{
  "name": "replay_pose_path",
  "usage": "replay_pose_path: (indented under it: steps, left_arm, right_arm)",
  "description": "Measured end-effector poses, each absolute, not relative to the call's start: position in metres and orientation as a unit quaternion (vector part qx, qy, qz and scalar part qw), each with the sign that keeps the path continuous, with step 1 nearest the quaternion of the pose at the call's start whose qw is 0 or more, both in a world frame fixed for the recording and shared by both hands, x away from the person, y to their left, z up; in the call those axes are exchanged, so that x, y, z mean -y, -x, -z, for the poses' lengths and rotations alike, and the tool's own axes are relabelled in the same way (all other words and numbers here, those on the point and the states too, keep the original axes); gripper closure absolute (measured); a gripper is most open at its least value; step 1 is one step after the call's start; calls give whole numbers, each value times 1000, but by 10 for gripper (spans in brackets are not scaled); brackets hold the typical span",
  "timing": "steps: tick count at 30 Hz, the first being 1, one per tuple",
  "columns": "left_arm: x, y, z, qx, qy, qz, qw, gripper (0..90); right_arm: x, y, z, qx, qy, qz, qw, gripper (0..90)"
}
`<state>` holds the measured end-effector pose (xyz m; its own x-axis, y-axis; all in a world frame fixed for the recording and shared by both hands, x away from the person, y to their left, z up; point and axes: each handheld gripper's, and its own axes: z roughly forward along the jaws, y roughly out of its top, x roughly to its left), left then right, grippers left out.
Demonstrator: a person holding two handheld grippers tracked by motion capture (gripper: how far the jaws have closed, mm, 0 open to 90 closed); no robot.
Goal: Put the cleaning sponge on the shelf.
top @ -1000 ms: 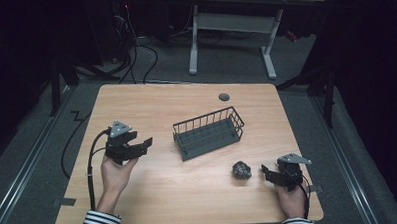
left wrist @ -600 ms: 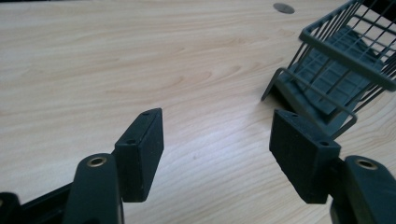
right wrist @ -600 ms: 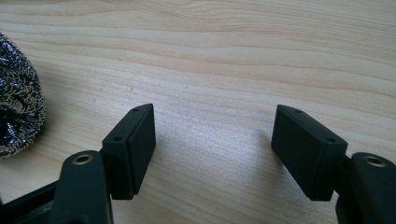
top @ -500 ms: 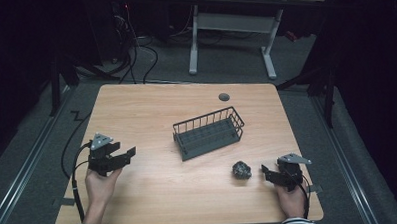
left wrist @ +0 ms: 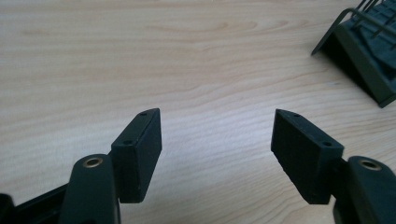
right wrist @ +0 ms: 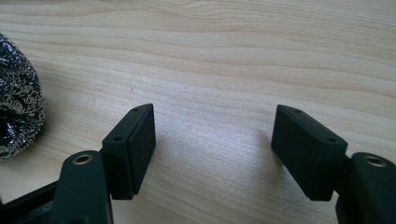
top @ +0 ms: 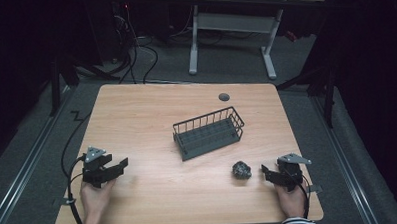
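Since earlier, left gripper (top: 119, 166) has drawn toward the table's (top: 151, 113) near-left corner, jaws wide, empty. Right gripper (top: 265, 172), likewise gaping and empty, sits just right of the steel-wool scourer (top: 241, 169), near the wire basket (top: 208, 132).

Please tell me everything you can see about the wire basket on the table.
The wire basket is dark, with thin upright wires along its sides and a solid-looking slotted base. It looks like coated metal. It stands upright and appears empty, turned at an angle near the middle of the wooden table. Nothing touches it except the table; one corner shows in the left gripper view.
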<state>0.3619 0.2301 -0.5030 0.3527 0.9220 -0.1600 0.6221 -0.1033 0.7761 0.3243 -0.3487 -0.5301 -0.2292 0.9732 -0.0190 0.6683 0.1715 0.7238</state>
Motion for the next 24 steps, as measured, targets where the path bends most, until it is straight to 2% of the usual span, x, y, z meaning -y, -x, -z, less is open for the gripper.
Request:
replay_pose_path:
  steps: [11, 18, 24]
  left_arm:
    - [-236, -356, 532, -557, -714, -193, 377, 333]
    - [-235, -355, 537, -557, -715, -206, 369, 332]
    - [-224, -354, 537, -541, -735, -240, 331, 320]
  right_arm:
    - [349, -324, 530, -723, -568, -303, 250, 310]
    - [348, -325, 530, -723, -568, -304, 250, 310]
    - [348, -325, 530, -722, -569, -304, 250, 311]
